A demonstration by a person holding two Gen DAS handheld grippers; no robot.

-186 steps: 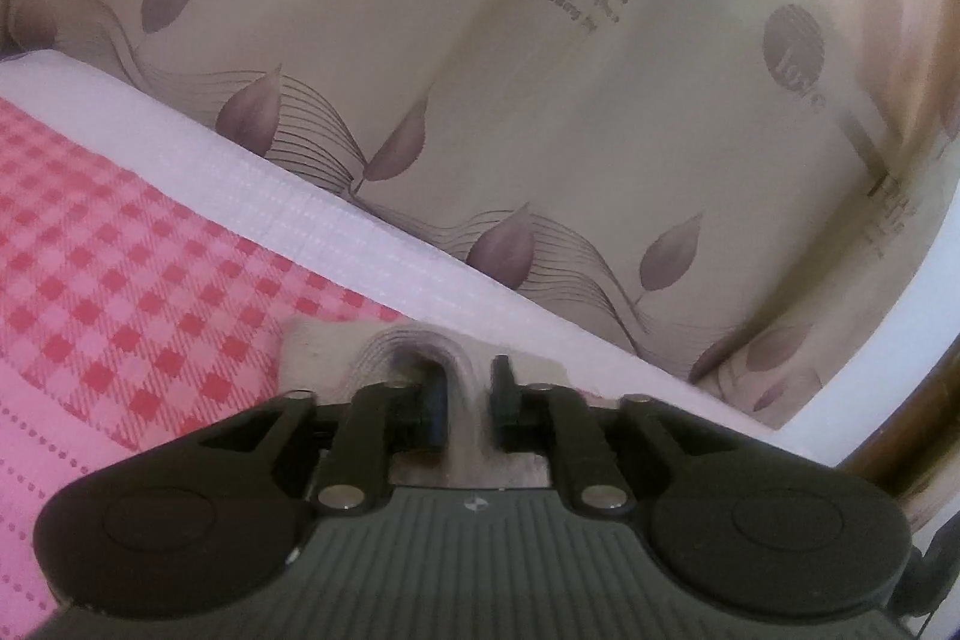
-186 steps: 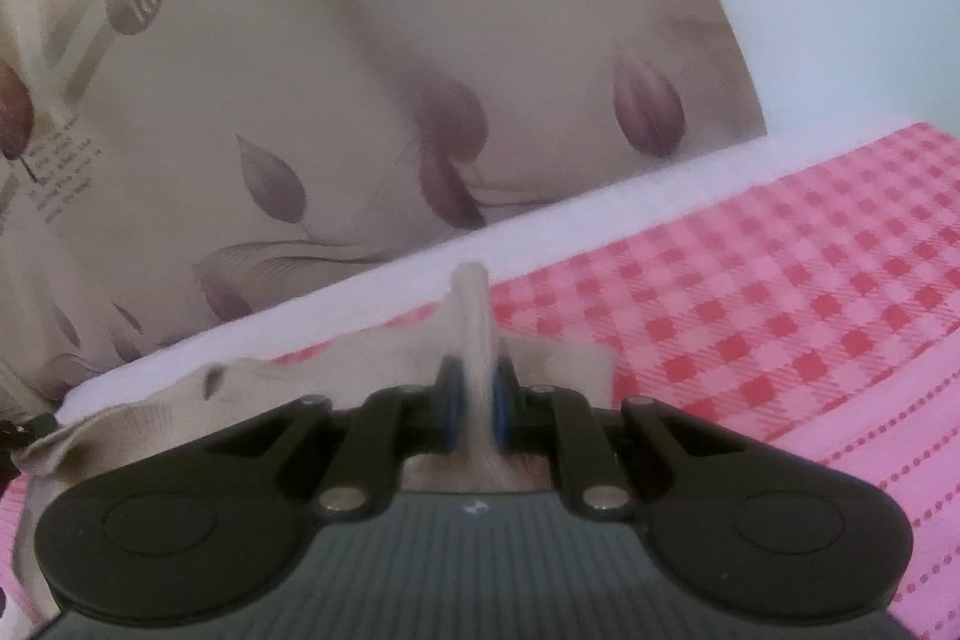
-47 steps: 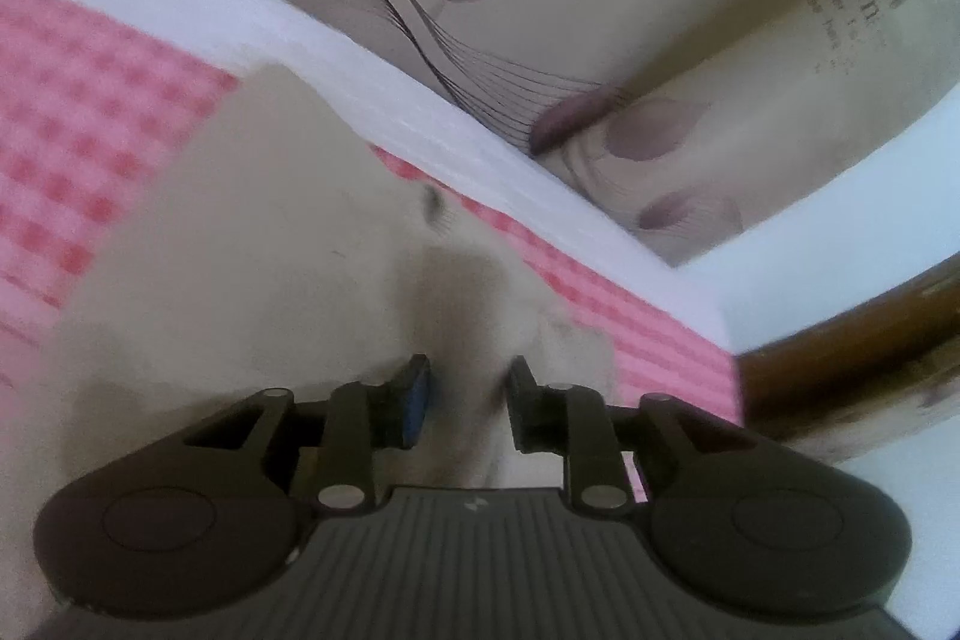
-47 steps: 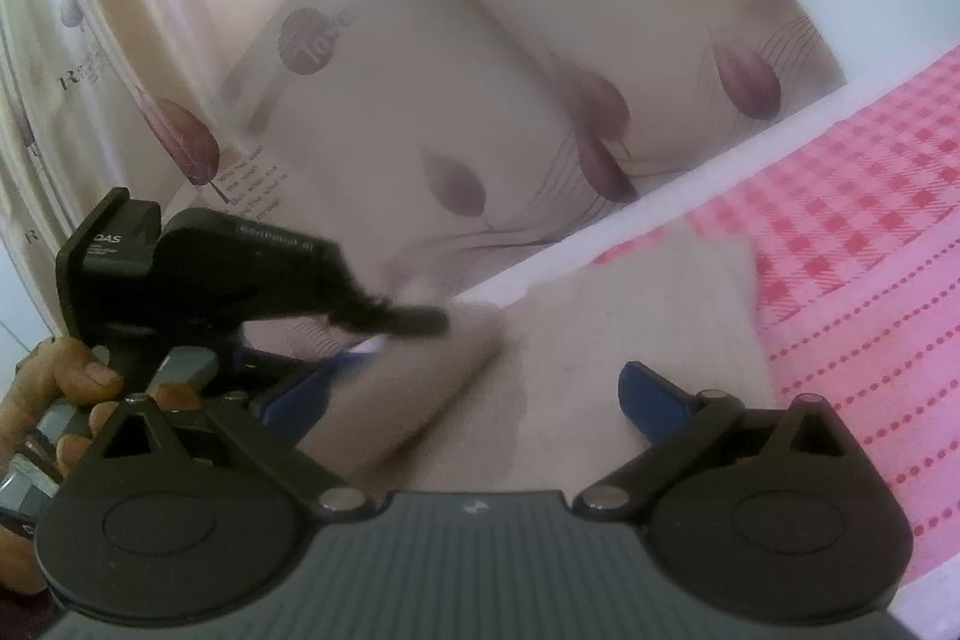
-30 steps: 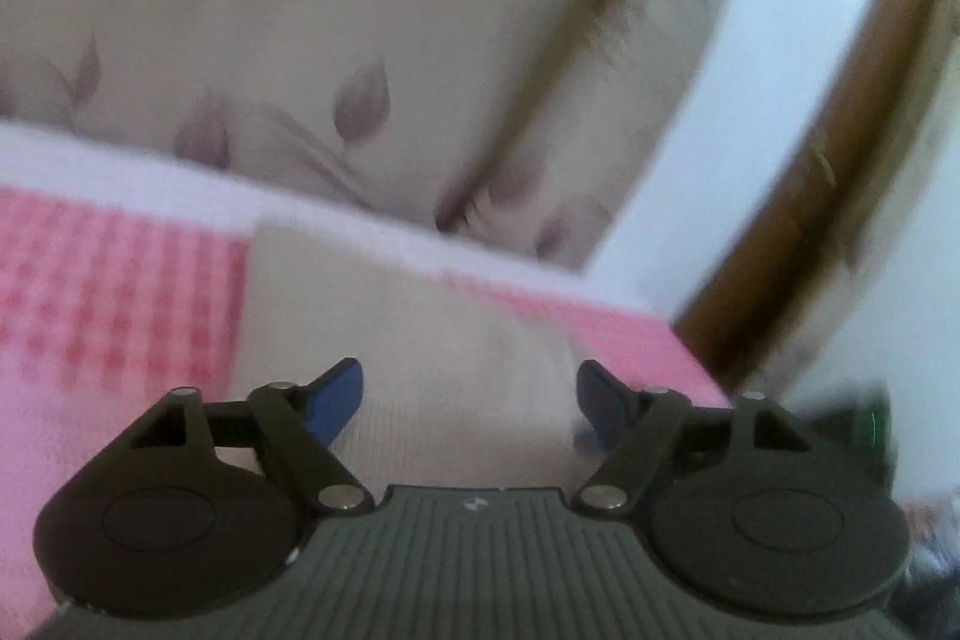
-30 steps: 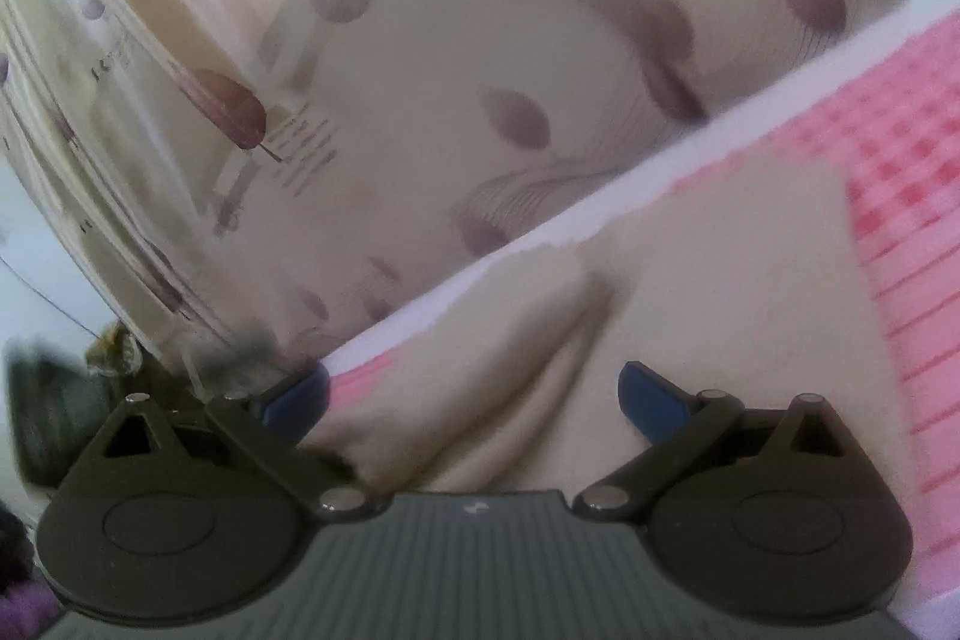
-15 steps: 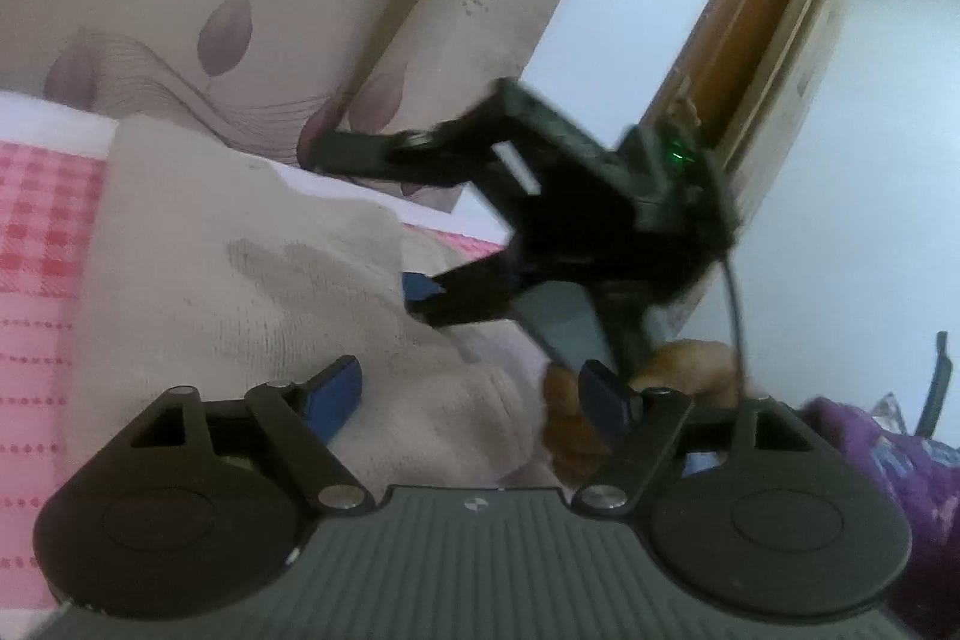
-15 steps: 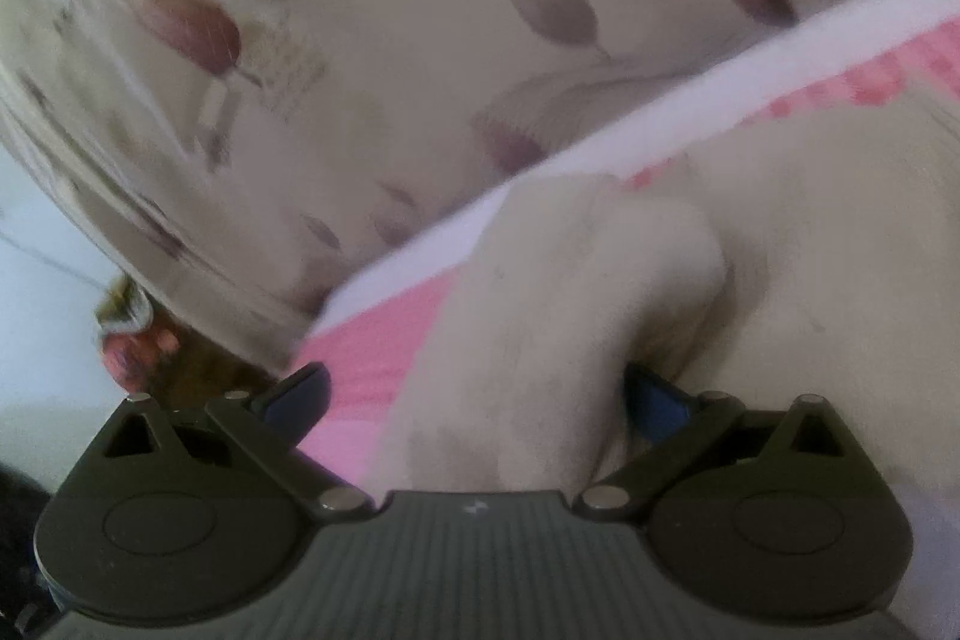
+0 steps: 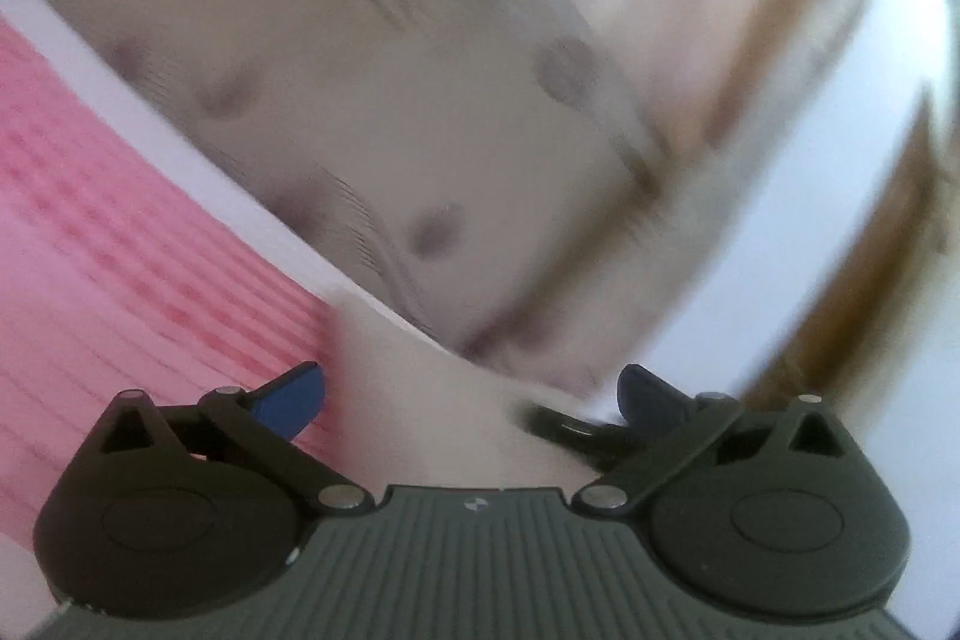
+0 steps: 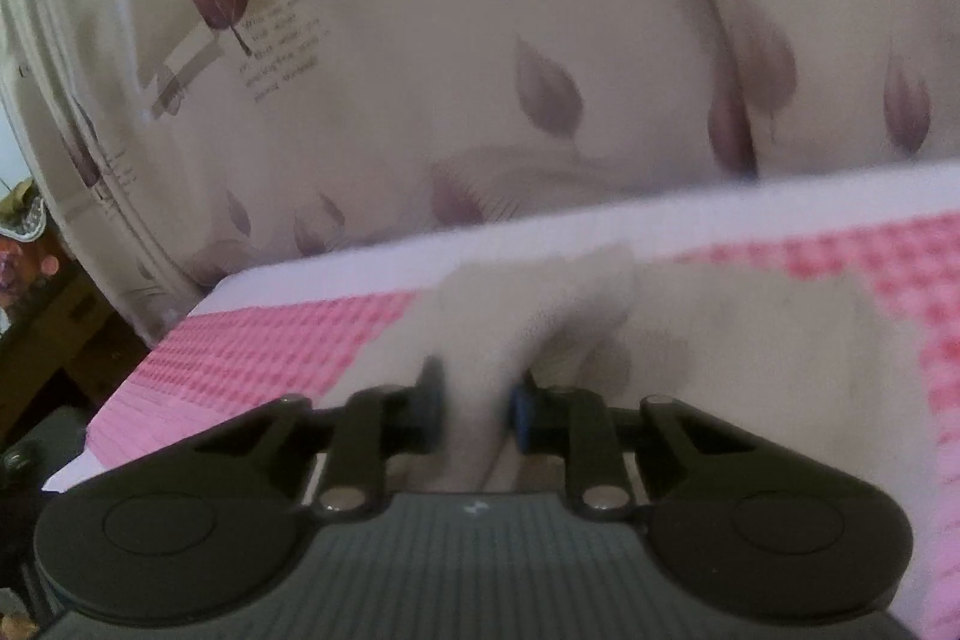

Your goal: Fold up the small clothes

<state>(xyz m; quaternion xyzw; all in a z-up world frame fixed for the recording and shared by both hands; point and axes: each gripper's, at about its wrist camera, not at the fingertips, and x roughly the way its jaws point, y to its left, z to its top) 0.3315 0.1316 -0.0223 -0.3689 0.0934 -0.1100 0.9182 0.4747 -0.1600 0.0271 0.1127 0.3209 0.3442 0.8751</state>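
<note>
A beige knit garment (image 10: pixel 750 340) lies on the pink checked bed cover (image 10: pixel 288 340) near the bed's far edge. My right gripper (image 10: pixel 477 403) is shut on a raised fold of the garment at its left end. In the blurred left wrist view the garment (image 9: pixel 432 412) lies under my left gripper (image 9: pixel 468 394), which is open wide with nothing between its blue pads (image 9: pixel 294 394). A dark finger of the right gripper (image 9: pixel 570 424) pokes in by the left gripper's right pad.
A beige curtain with purple leaf prints (image 10: pixel 480 70) hangs right behind the bed. A white strip of mattress edge (image 10: pixel 660 226) runs along the far side. A brown wooden door frame (image 9: pixel 870 250) stands to the right, dark furniture (image 10: pixel 54 328) to the left.
My right gripper has closed on a fold of the garment; half a second ago it was open over it. My left gripper stays open and has swung fast, blurring its view.
</note>
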